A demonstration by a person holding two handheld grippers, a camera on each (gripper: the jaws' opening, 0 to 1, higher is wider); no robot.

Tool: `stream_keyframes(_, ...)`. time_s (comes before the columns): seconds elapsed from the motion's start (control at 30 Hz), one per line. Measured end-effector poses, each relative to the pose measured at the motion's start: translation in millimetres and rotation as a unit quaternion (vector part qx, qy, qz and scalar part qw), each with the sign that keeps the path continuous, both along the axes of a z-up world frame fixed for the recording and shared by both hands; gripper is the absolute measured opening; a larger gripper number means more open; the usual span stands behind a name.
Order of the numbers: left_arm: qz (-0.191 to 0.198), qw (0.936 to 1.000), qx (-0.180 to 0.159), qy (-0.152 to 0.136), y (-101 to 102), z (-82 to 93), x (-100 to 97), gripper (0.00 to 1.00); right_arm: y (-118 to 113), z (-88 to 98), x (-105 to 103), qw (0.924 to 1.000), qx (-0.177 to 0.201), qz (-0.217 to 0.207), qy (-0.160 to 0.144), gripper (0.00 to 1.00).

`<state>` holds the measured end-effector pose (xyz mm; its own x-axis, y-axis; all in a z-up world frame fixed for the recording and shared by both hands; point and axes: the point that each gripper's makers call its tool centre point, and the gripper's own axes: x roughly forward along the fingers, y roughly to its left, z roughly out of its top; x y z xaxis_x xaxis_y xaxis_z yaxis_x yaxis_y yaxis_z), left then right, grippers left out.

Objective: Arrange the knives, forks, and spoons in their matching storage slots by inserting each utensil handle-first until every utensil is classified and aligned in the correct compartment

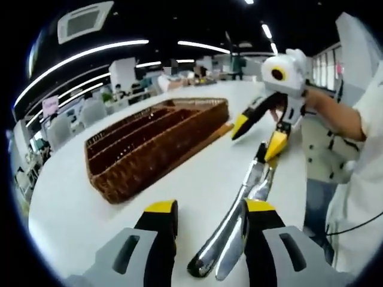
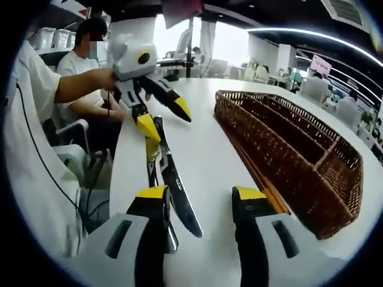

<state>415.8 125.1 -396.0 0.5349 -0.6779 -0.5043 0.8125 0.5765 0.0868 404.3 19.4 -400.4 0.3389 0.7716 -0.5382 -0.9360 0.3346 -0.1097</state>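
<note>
One wicker tray [image 1: 157, 143] on the white table [image 1: 197, 179], long and divided lengthwise into slots; three slots can be counted in the left gripper view, and a cross divider near one end shows in the right gripper view [image 2: 293, 146]. No utensil can be seen in any slot, though the floors of the slots are dark and hard to read. The tray sits on a flat wooden board [image 1: 206, 142], only its edge visible.

Utensils: a small pile on the table beside the tray, well apart from it. One knife [image 2: 176, 182] with a serrated blade is clear in the right gripper view. Under and beside it at least one more metal piece [image 2: 154, 170], overlapping, type cannot be told. In the left gripper view the pile [image 1: 236, 224] reads as two or three shiny handles stacked together, exact count unclear, the ends cut off by the jaw.

Left gripper [image 1: 209, 230]: jaws wide apart, holding nothing; the utensil pile lies between them, against the right-hand jaw, and contact cannot be told. Seen from the right gripper view [image 2: 164, 116] its jaws are spread, one yellow tip down at the end of the pile.

Right gripper [image 2: 200, 206]: jaws wide, nothing held, the knife blade tip lying between them. In the left gripper view [image 1: 257, 136] it is spread too, lower tip at the far end of the pile.

One person's arm [image 1: 332, 110] holds it; a seated person [image 2: 78, 78] is in the background
</note>
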Motion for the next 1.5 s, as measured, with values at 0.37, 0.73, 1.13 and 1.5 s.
stream_keyframes(0.37, -0.006, 0.9996, 0.025, -0.012, 2.1, 1.6, 11.2, 0.42, 7.7, -6.8, -0.2, 0.9993, 0.01, 0.019, 0.032, 0.38)
stream_keyframes(0.73, -0.037, 0.9981, 0.048, -0.005, -4.5, 3.3, -10.7, 0.37, 19.8, -8.3, 4.2, 0.9959, -0.032, 0.07, 0.047, 0.17)
stream_keyframes(1.13, -0.09, 0.9874, 0.123, 0.043, -18.9, -1.1, -21.5, 0.25, 23.0, -8.3, 3.6, 0.9898, -0.06, 0.082, 0.099, 0.14)
stream_keyframes(1.5, -0.165, 0.9565, 0.24, 0.017, -28.4, -5.8, -13.8, 0.13, 22.7, -8.3, 4.6, 0.9827, -0.032, 0.061, 0.172, 0.13)
